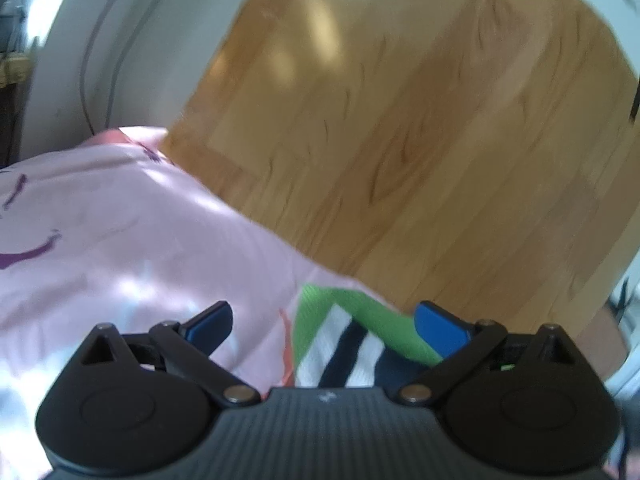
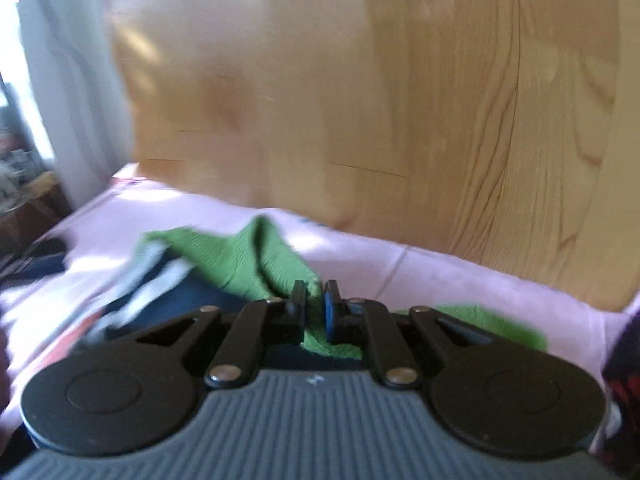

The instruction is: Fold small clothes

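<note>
A small garment [image 2: 244,258] with a green band and white and navy stripes lies on a pink cloth [image 2: 440,276]. My right gripper [image 2: 315,294] is shut on a raised fold of the green band, which rises to the blue pads in a peak. In the left wrist view the same garment [image 1: 348,340] lies below and between the wide-apart blue fingertips [image 1: 438,326]. My left gripper [image 1: 324,320] is open above the garment, pinching nothing.
The pink cloth [image 1: 120,240] with purple markings covers the surface up to a wooden headboard-like panel [image 1: 400,120]. A white wall with cables [image 1: 100,60] is at left. A dark object [image 2: 40,256] lies at the cloth's left edge, and a red-black item [image 2: 624,380] at far right.
</note>
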